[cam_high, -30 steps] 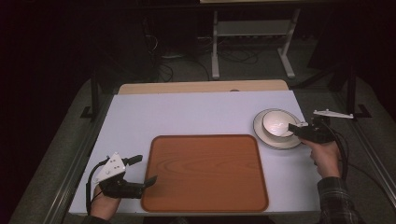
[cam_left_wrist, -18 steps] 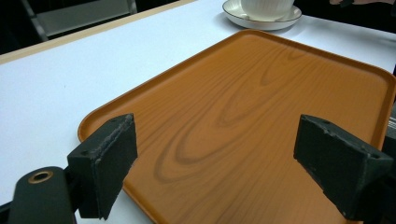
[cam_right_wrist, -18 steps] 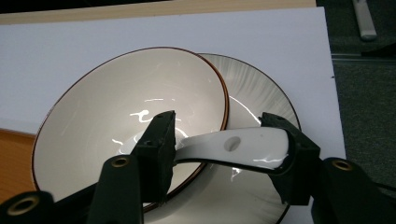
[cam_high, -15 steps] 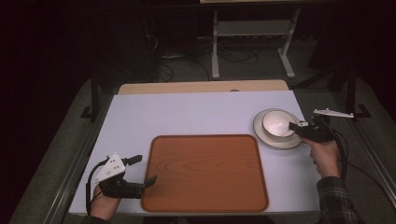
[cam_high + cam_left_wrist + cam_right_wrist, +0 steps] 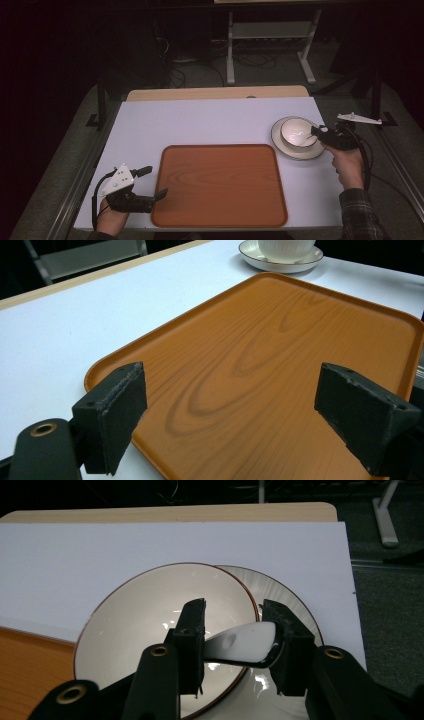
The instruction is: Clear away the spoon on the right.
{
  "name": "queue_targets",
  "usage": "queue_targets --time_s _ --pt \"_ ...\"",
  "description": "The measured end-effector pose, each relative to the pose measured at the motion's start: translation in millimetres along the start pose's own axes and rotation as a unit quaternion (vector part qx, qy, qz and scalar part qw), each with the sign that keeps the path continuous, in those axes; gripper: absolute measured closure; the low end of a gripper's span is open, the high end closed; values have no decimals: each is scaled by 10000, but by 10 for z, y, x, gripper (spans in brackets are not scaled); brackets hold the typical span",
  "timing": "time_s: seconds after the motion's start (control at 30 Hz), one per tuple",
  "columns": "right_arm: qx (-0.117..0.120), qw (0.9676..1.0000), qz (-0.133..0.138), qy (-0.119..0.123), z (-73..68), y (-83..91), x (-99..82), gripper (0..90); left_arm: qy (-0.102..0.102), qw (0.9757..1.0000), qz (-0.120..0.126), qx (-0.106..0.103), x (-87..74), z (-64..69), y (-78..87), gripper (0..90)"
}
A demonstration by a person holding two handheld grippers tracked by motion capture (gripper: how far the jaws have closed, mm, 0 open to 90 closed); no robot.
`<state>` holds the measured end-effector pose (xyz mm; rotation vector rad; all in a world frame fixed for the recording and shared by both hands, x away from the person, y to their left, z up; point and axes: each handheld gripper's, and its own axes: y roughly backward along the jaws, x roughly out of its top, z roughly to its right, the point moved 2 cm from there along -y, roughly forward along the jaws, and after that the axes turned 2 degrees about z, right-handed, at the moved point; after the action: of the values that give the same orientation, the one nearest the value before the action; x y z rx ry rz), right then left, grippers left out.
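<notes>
I read the tray [image 5: 220, 185] as orange-brown, wood-grain print. Counter [image 5: 210, 125] white with a tan strip at its far edge. Bowl [image 5: 135, 625] cream, thin brown rim; saucer [image 5: 298, 151] white, dark rim line. Jaws black. Sleeve [image 5: 361, 215] dark plaid.

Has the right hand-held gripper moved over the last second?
No. The right hand-held gripper stays at the bowl's right rim, above the saucer, shut on a white spoon.
</notes>
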<state>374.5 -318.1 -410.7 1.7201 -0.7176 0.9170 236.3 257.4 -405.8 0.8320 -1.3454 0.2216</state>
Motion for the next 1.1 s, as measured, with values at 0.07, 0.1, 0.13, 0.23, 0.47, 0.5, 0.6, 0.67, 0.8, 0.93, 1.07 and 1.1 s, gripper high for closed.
queue_targets --time_s 0.07,0.1,0.13,0.23,0.47,0.5,0.6,0.67,0.8,0.93,1.07,1.1 --pt "27 10000 33 54 -26 15 21 634 0 10000 1 1 0 0 0 128" --pt "27 10000 33 54 -26 15 21 634 0 10000 1 2 1 0 0 128" --pt "37 10000 47 74 -36 18 26 639 4 10000 7 0 1 2 0 128" --pt "81 9999 68 128 -71 38 50 665 3 10000 9 3 2 1 3 128" --pt "254 9994 147 181 -135 73 102 732 10 10000 19 9 3 1 4 128" --pt "254 9994 147 181 -135 73 102 732 7 10000 18 6 3 1 4 128" --pt "372 9989 200 207 -171 90 131 779 14 10000 20 11 2 0 4 128" --pt "394 9987 225 213 -178 95 138 792 11 10000 21 13 2 0 5 128" --pt "472 9981 295 248 -201 113 170 830 11 10000 22 14 2 -1 7 128" --pt "557 9977 300 242 -211 108 181 832 12 10000 22 13 2 -1 5 128" --pt "593 9973 360 256 -222 118 210 832 16 10000 25 17 1 -2 5 128" --pt "607 9970 395 269 -229 126 237 833 17 10000 19 20 0 -3 5 128"
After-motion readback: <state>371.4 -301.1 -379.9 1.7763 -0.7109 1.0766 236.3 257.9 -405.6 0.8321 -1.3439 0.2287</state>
